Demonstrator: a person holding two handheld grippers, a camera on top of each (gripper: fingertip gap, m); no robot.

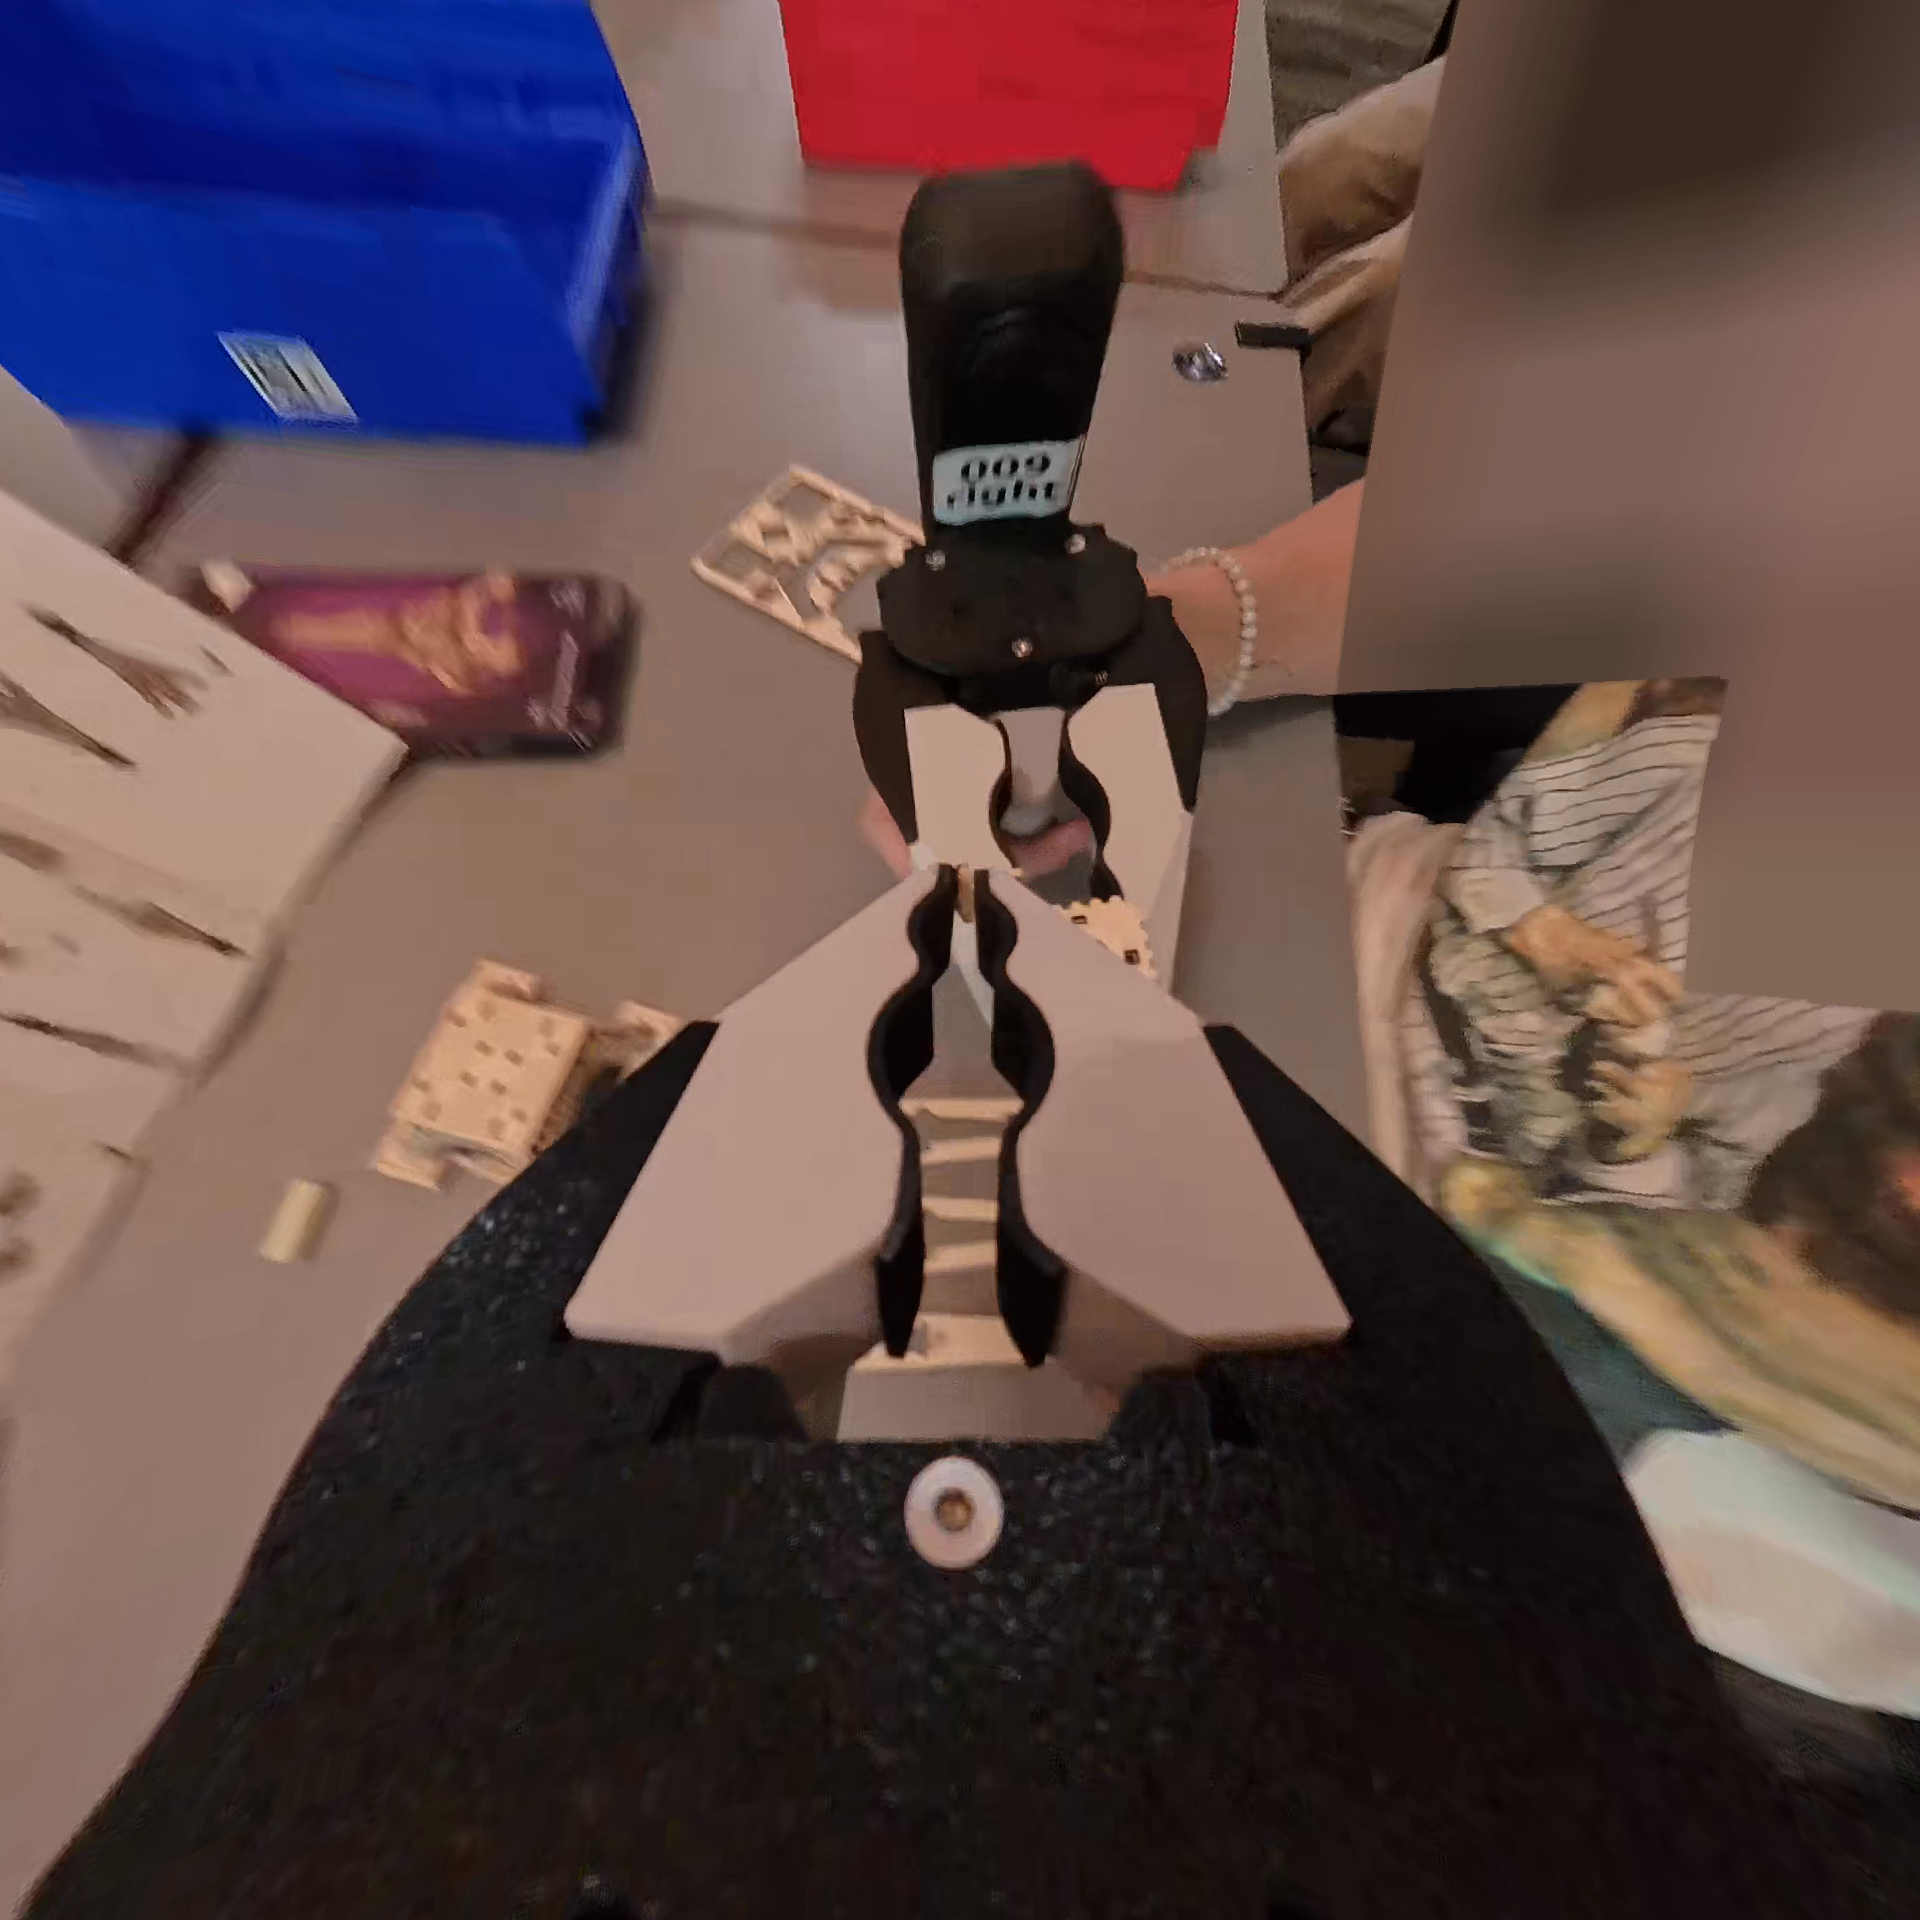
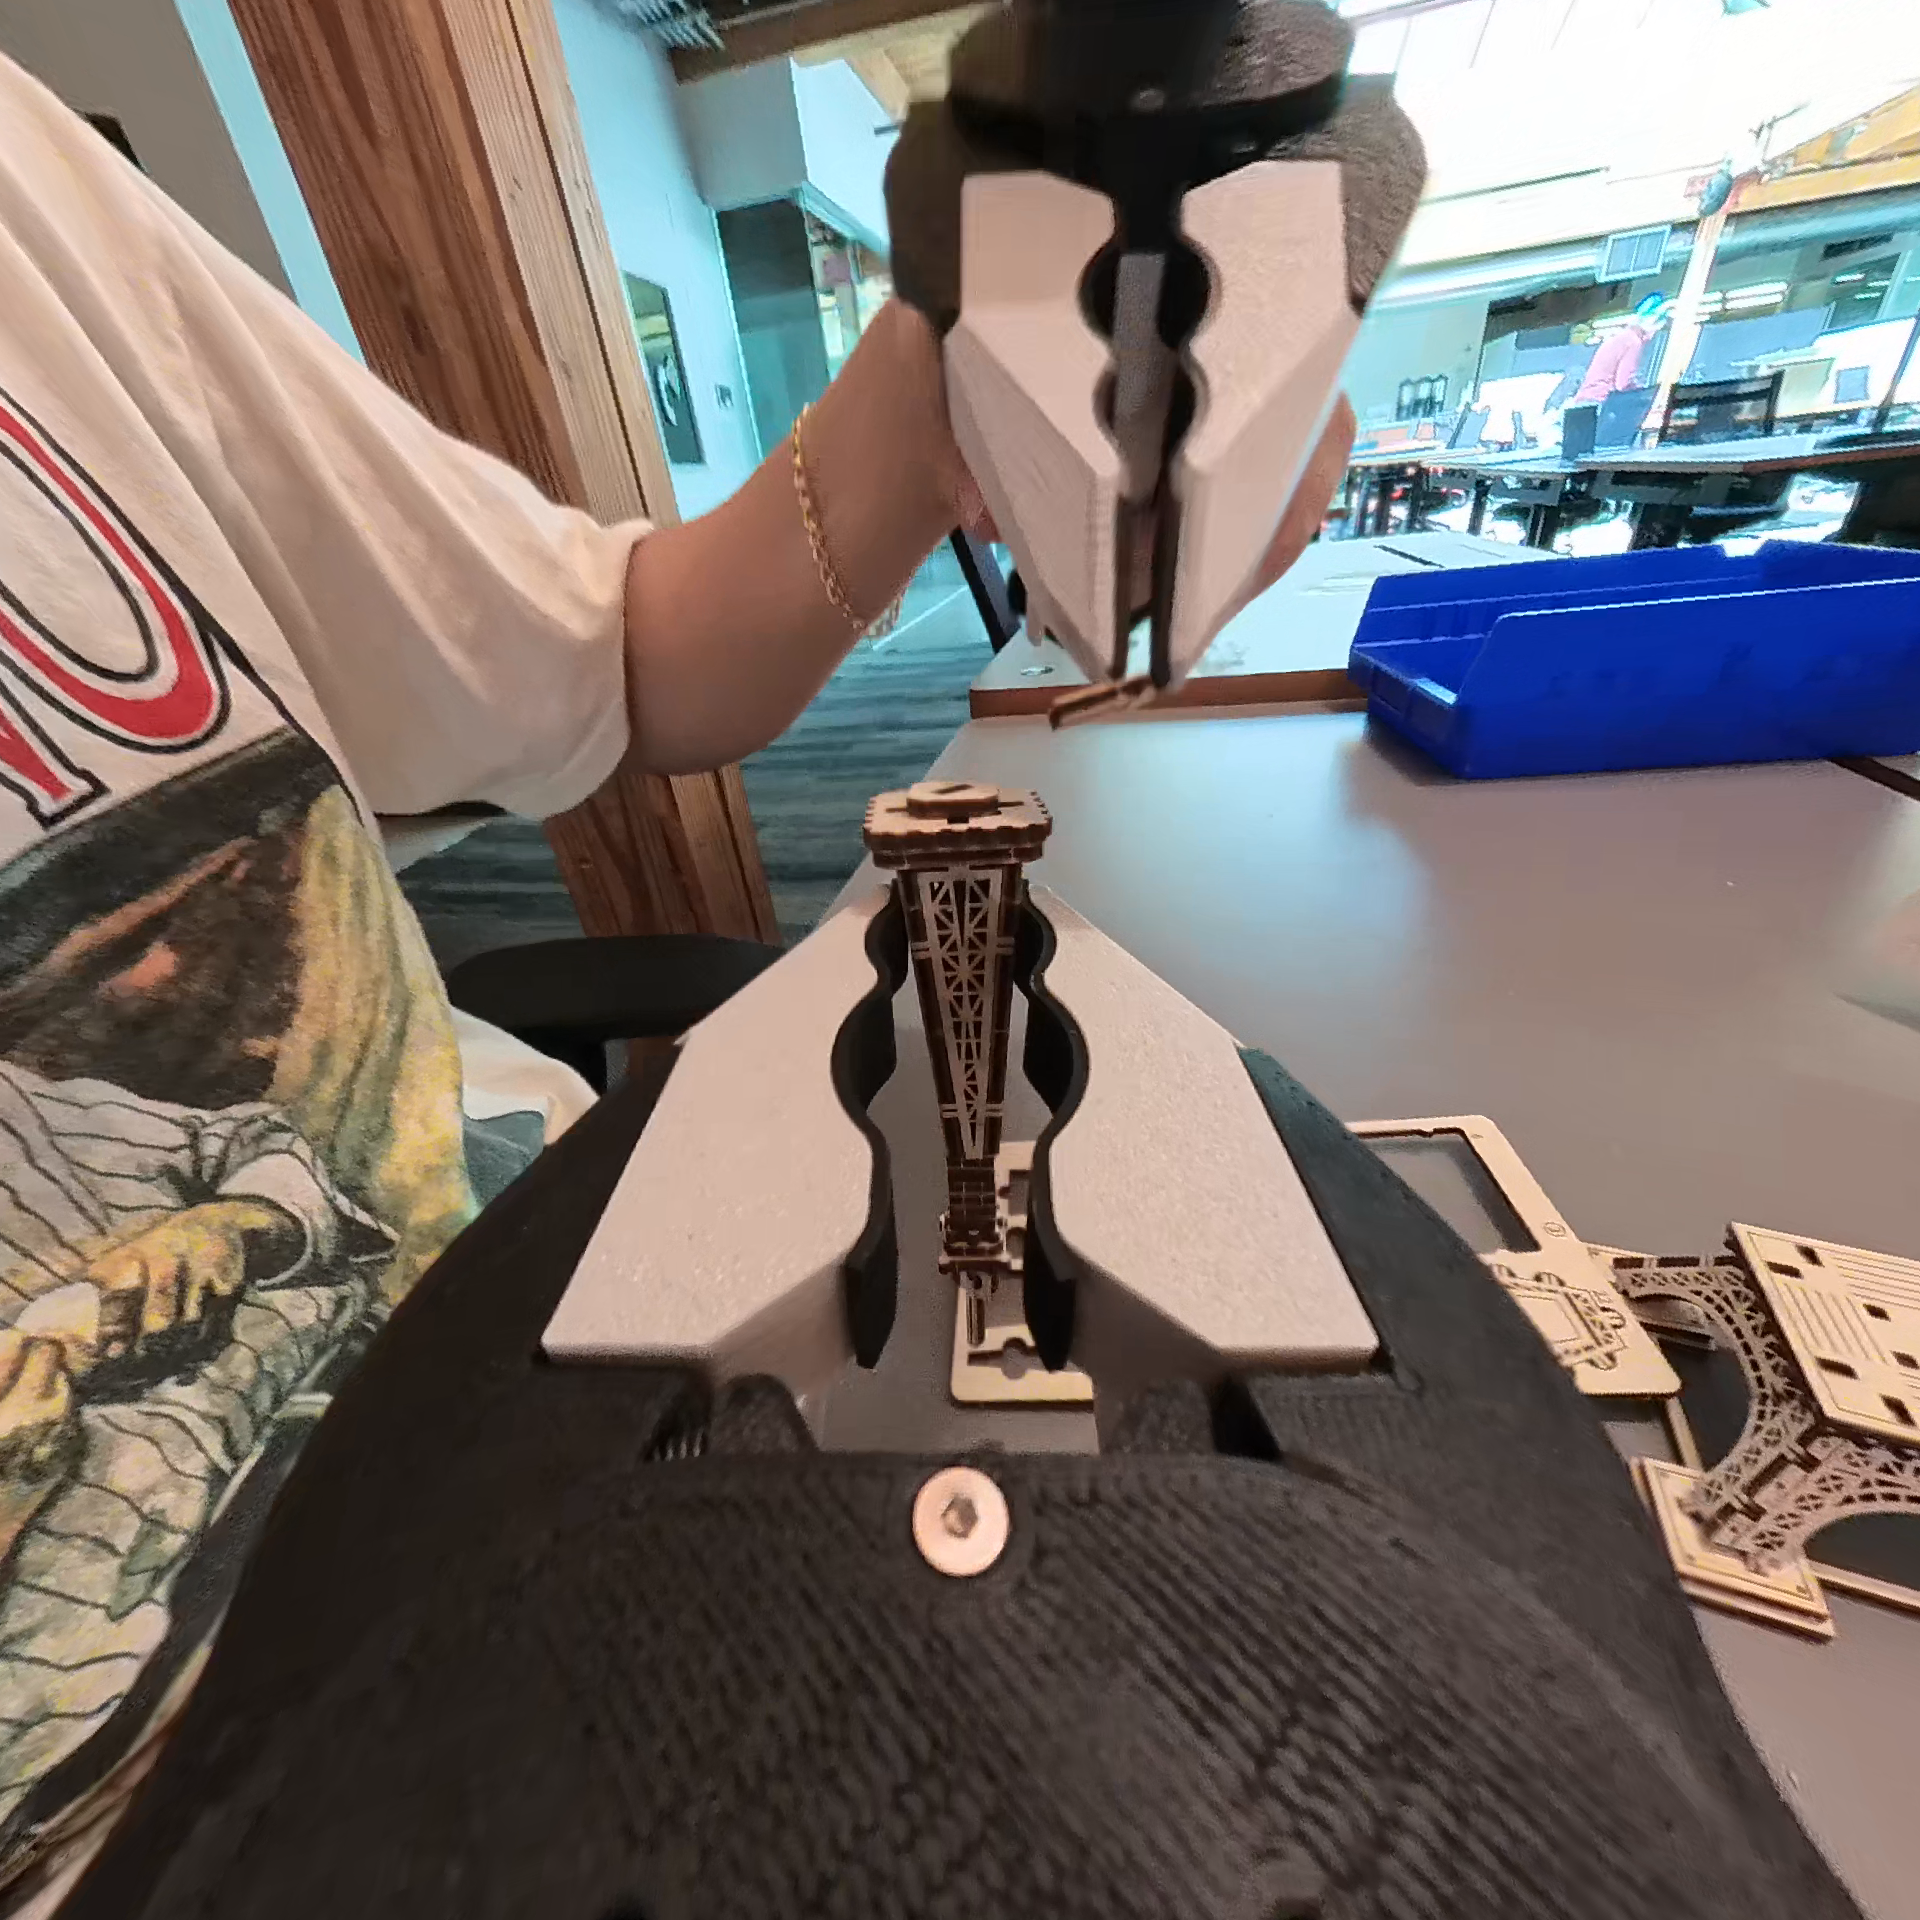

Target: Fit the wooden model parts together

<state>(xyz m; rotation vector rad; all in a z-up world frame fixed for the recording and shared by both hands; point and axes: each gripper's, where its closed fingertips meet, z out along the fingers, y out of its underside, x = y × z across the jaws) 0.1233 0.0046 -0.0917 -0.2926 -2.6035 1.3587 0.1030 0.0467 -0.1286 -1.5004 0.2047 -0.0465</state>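
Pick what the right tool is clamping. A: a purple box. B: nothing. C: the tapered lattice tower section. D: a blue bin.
C: in the right wrist view the right tool has its fingers closed on the tapered lattice tower section, its stepped platform end pointing outward.

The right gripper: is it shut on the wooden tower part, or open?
Shut on it. In the right wrist view the right gripper has both fingers pressed against the lattice tower part, whose wide end sticks out past the fingertips.

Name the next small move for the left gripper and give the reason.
Probably lower the left gripper toward the tower's cap: it pinches a small wooden piece above and apart from the tower, which the right gripper grips.
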